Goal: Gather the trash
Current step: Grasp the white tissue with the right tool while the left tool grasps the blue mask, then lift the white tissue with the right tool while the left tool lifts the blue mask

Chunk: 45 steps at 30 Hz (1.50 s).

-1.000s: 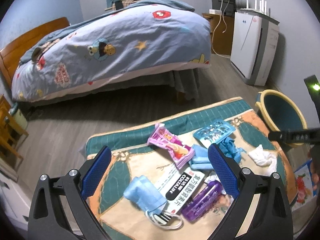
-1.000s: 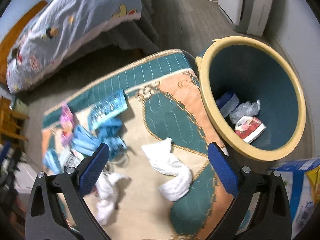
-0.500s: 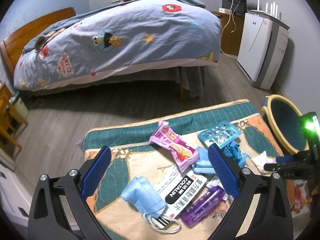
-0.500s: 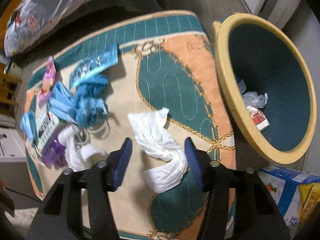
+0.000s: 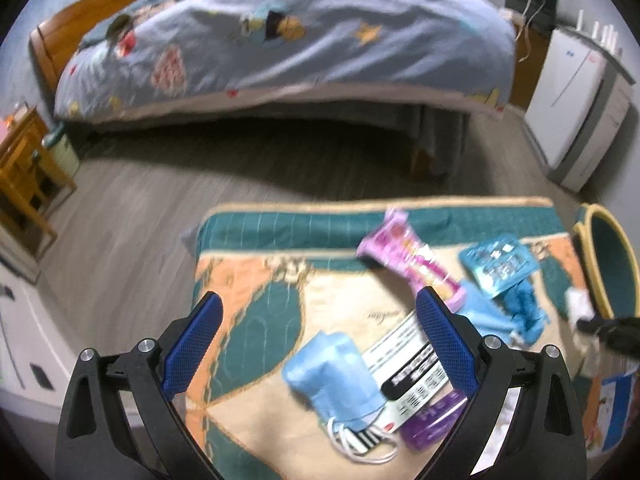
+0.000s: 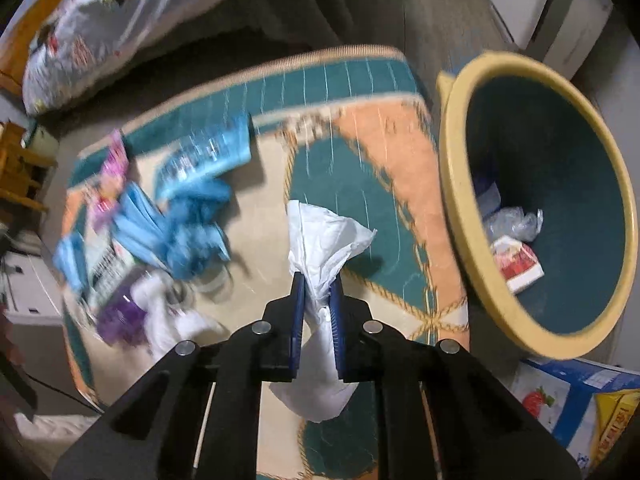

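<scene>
The right gripper (image 6: 318,292), whose jaws have just been closing, now pinches the white tissue (image 6: 324,240) above the rug (image 6: 384,140). The bin (image 6: 452,200) stands just to its right. The left gripper (image 5: 316,320) hangs spread over the blue mask (image 5: 332,376).

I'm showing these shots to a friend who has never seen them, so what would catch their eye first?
Probably the white tissue pinched between the shut pads of the right gripper, over the patterned rug. Just to its right stands the big yellow-rimmed bin with a few scraps already inside. In the left wrist view, the open left gripper hangs above a bright litter pile, with a blue face mask nearest.
</scene>
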Tool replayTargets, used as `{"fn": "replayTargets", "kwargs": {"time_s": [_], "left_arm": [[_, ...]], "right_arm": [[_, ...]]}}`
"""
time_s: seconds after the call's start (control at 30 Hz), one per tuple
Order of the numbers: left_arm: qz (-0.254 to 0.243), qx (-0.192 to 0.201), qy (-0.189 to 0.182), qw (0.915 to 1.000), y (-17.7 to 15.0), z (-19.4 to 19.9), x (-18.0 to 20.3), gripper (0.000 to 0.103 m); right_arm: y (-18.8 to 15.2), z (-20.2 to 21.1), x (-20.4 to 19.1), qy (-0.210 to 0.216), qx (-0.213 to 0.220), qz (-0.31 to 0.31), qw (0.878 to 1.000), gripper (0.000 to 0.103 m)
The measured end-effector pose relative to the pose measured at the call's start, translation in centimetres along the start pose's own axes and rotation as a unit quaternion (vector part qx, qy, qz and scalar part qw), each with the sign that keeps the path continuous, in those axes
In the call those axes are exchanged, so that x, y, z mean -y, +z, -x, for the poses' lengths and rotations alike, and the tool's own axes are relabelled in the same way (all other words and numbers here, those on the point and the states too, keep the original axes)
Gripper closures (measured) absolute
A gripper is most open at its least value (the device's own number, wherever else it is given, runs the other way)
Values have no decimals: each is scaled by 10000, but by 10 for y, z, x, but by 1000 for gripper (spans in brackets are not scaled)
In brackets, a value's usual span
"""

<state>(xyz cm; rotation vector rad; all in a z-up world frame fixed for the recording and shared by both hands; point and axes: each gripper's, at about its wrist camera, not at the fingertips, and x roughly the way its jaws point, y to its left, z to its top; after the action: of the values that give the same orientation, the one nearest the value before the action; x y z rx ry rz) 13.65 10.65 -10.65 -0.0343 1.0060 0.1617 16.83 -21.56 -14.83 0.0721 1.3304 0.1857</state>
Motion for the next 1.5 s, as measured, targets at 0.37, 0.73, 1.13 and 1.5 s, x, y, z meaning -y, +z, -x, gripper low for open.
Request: {"fn": "replayTargets", "kwargs": {"time_s": [0.37, 0.73, 1.13, 1.5], "left_arm": [[52, -1256, -187, 9919, -23, -41, 6, 32], [-3, -1195, -88, 9928, -23, -36, 3, 77], [-150, 352, -234, 9990, 12, 32, 21, 78], [-854, 969, -636, 9896, 11, 70, 69, 78]], "right_arm": [[11, 19, -4, 84, 449, 80, 9989, 91], [12, 29, -2, 96, 535, 45, 9985, 91], [10, 62, 10, 124, 964, -116, 9952, 91], [14, 97, 27, 296, 1493, -338, 9878, 91]]}}
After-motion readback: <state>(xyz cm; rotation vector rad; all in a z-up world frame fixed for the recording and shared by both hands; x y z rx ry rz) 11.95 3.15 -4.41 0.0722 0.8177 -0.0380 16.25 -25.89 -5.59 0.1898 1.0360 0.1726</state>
